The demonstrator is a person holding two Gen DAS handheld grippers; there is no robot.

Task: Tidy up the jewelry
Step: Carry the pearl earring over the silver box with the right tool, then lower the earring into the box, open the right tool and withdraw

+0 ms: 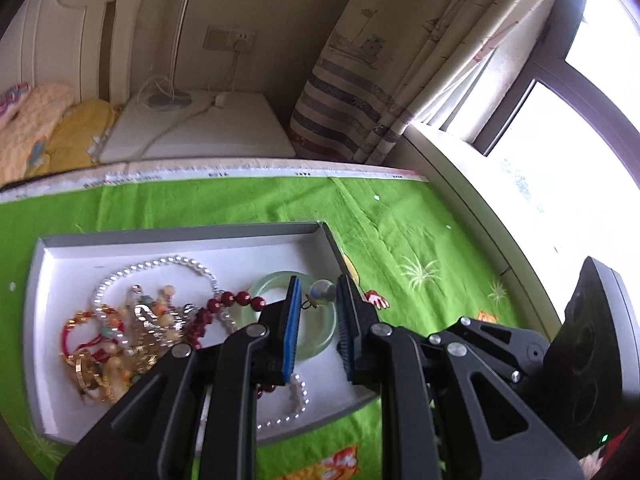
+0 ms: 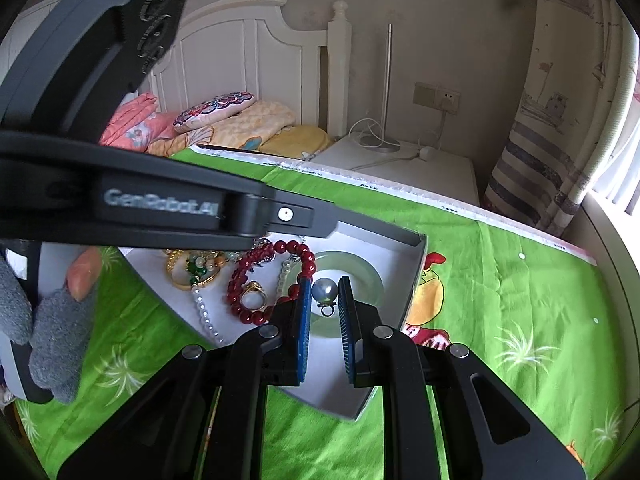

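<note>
Bedroom setup: green printed cloth (image 1: 384,216) over the work surface, white tray (image 1: 184,254) on it. Tray holds a tangled jewelry pile (image 1: 132,332), pale green bangle (image 1: 320,344) at its right end, red bead bracelet (image 2: 260,280), and a pearl ring (image 2: 325,294) lying over the bangle. Both grippers sit over that ring: left gripper (image 1: 318,304) and right gripper (image 2: 324,300), jaws parted, gripping nothing. Step looks like picking out the ring. Next: one gripper closes on it without snagging the bangle.
</note>
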